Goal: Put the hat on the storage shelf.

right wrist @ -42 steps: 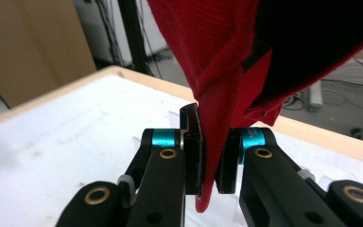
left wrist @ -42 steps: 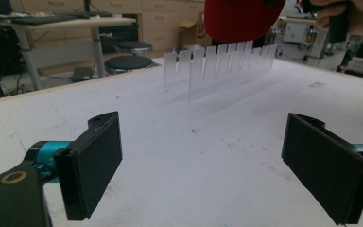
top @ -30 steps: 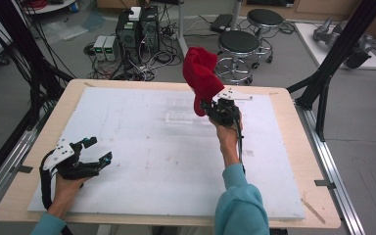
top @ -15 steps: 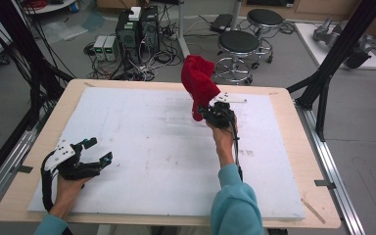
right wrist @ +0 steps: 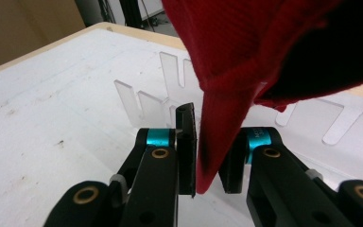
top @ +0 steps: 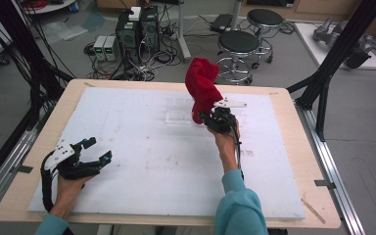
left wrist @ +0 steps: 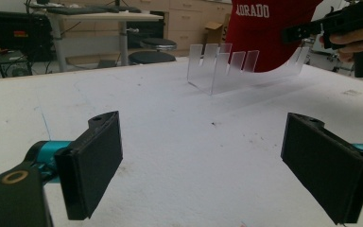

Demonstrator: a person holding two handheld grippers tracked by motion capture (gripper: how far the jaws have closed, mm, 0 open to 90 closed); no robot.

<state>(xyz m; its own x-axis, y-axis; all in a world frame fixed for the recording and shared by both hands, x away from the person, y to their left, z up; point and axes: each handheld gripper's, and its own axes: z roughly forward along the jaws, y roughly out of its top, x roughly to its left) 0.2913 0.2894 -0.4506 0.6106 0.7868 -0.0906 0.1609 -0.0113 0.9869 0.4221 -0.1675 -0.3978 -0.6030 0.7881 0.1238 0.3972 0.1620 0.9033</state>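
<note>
A red cap [top: 201, 85] with white lettering hangs upright above the far middle of the white board [top: 142, 161]. My right gripper [top: 201, 117] is shut on the tip of its brim; in the right gripper view the brim [right wrist: 217, 142] sits pinched between the two pads. A clear slotted acrylic rack [top: 180, 115] stands on the board just below and left of the cap, and appears again as the rack [left wrist: 227, 71] in the left gripper view with the cap [left wrist: 264, 33] right behind it. My left gripper [top: 99, 149] rests low at the near left, open and empty [left wrist: 203, 161].
The board lies on a wooden table [top: 293, 142]. Black frame posts [top: 323, 93] rise at the right and left table edges. Stools [top: 237, 46], computer boxes [top: 137, 27] and cables sit on the floor beyond the far edge.
My right gripper has brought the cap slightly lower, closer to the rack. The left gripper has stayed where it was.
</note>
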